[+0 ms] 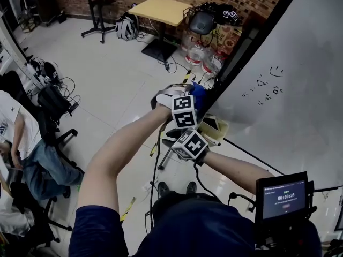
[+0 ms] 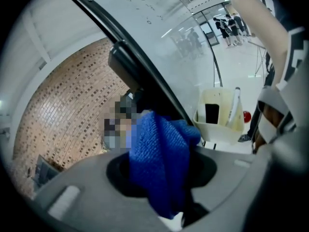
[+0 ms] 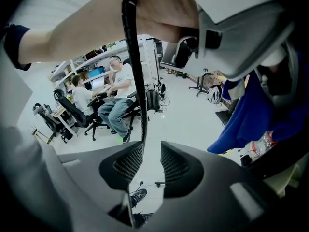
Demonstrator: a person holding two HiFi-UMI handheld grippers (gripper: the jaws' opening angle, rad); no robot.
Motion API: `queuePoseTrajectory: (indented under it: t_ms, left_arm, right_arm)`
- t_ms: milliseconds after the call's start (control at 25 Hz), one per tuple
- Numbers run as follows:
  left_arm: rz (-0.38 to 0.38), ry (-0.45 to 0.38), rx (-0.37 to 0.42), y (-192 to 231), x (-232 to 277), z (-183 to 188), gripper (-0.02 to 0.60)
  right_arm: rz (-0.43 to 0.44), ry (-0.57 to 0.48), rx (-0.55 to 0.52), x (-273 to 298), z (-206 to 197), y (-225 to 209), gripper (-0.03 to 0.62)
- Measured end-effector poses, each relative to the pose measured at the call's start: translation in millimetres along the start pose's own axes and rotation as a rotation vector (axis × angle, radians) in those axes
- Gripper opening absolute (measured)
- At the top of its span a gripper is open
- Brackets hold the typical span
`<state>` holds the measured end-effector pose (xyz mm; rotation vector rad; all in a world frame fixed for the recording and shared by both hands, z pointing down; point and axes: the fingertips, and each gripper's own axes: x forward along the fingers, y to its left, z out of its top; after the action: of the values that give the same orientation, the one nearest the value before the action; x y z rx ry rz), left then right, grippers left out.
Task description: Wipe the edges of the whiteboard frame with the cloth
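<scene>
The left gripper [image 2: 161, 178] clamps the blue cloth [image 2: 161, 139], which sits just beside the whiteboard's black frame [image 2: 145, 66]. The right gripper [image 3: 147, 166] has its jaws narrowly apart, with nothing between them. Near the frame, a cream bin [image 2: 217, 129] holds two things: a white pen-shaped stick [image 2: 234, 105] and a dark block [image 2: 211, 114].

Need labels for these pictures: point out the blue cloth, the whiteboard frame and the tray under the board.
blue cloth [image 2: 159, 163], left gripper view, its middle fold.
whiteboard frame [image 1: 268, 21], head view, its black side edge.
tray [image 2: 219, 128], left gripper view, its front wall.
</scene>
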<state>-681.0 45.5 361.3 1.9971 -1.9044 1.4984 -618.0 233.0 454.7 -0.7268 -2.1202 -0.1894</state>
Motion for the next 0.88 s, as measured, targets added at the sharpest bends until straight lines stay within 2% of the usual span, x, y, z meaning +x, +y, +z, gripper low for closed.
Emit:
queuePoseTrajectory:
  t_ms: [160, 360, 560, 640, 800, 880]
  left_arm:
    - [-0.016, 0.017, 0.031, 4.3, -8.8, 4.9, 0.155]
    - [-0.044, 0.031, 0.021, 9.1, -13.8, 9.7, 0.156]
    - [-0.062, 0.057, 0.052, 10.5, -25.5, 8.1, 0.156]
    - [-0.047, 0.067, 0.053, 17.8, -31.1, 4.6, 0.155]
    - [0.035, 0.060, 0.003, 50.8, -46.5, 3.0, 0.155]
    - [0.054, 0.045, 0.033, 58.6, -51.9, 13.4, 0.155]
  right_arm:
    - [-0.010, -0.012, -0.017, -9.6, 13.8, 0.2, 0.115]
    - [-0.015, -0.044, -0.009, -25.8, 24.1, -10.1, 0.115]
    - [-0.025, -0.074, -0.009, -49.2, 29.1, -18.7, 0.110]
    - [-0.042, -0.098, 0.003, -61.8, 32.9, -24.7, 0.110]
    - [-0.063, -0.130, 0.028, -76.5, 37.3, -38.2, 0.109]
    - [-0.073, -0.143, 0.025, -83.1, 41.6, -41.5, 0.107]
